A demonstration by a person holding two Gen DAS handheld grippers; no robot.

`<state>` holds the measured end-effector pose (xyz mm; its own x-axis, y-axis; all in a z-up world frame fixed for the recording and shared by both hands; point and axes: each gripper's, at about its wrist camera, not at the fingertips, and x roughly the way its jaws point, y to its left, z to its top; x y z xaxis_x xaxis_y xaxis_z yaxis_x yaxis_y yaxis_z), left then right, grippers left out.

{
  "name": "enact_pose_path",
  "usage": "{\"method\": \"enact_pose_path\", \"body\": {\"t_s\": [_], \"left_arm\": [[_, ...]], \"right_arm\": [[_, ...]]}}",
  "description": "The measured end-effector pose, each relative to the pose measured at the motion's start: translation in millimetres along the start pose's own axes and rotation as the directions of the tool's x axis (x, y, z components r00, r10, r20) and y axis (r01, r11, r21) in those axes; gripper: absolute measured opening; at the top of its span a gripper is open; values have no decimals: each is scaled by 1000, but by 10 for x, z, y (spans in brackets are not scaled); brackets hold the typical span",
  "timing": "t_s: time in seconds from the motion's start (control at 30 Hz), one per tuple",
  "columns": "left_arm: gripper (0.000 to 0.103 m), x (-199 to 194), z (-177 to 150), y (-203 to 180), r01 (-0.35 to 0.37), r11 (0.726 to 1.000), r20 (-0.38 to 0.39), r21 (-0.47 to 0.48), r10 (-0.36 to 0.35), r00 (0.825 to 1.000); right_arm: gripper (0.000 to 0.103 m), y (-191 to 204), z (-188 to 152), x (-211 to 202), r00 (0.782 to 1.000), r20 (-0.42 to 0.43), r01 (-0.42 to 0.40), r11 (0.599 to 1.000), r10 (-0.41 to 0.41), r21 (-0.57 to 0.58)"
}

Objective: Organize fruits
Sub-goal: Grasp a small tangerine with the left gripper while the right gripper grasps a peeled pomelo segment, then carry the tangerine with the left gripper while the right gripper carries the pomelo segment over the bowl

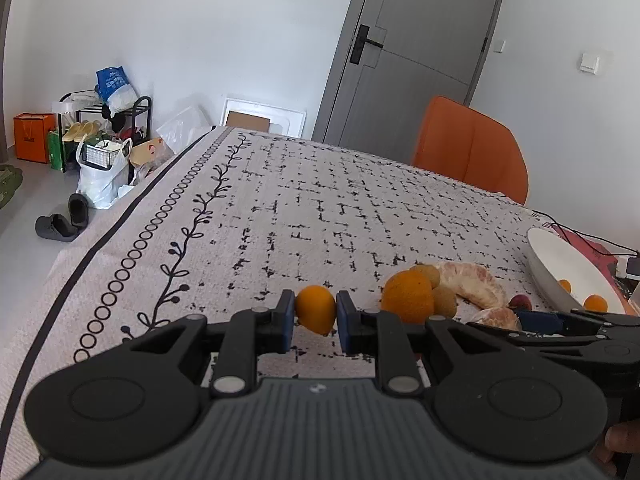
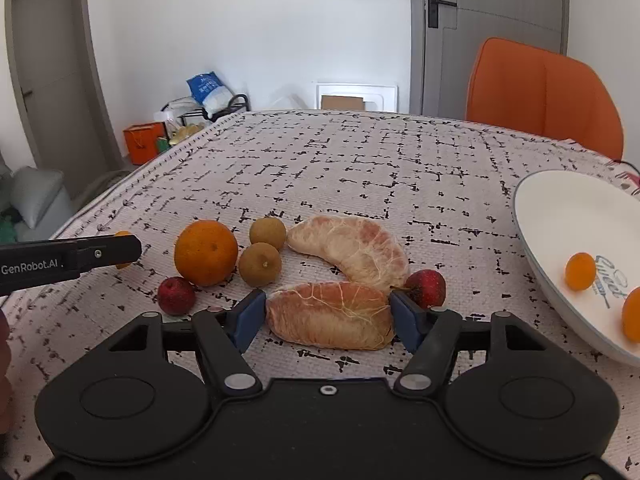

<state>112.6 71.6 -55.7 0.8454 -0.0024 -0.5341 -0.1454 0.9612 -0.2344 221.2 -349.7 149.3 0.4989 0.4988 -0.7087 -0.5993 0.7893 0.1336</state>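
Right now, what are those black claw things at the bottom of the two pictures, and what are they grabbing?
They are two grabbers, each with two fingers, and a person holds one in each hand. A little camera sits on each grabber and looks forward along its fingers, so one picture comes from the left one and the other from the right one.

The left gripper is squeezed shut on a small orange fruit. The right gripper has a peeled pomelo piece between its blue pads, which sit right against its ends.

On the patterned tablecloth lie more fruits: a big orange, two round brown fruits, two small red fruits and another pomelo piece. On the right is a white plate with two small orange fruits in it already.
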Motion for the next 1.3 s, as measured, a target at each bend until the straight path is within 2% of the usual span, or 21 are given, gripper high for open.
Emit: {"method": "enact_pose_path", "body": {"t_s": [0.13, 0.43, 0.77, 1.3], "left_arm": [[20, -45, 42, -65, 0, 1000, 14, 9, 0, 1000], [20, -82, 142, -316, 25, 999, 40, 41, -26, 999], [20, -18, 178, -750, 78, 992, 39, 100, -82, 996], [20, 161, 207, -1394, 166, 971, 9, 174, -170, 985]], "right_arm": [[63, -82, 1, -83, 999, 3, -49, 998, 48, 35], [62, -229, 56, -384, 996, 69, -66, 997, 63, 46], [62, -602, 66, -653, 992, 127, -26, 994, 13, 103], [62, -1168, -18, -915, 982, 170, 50, 979, -84, 196]]}}
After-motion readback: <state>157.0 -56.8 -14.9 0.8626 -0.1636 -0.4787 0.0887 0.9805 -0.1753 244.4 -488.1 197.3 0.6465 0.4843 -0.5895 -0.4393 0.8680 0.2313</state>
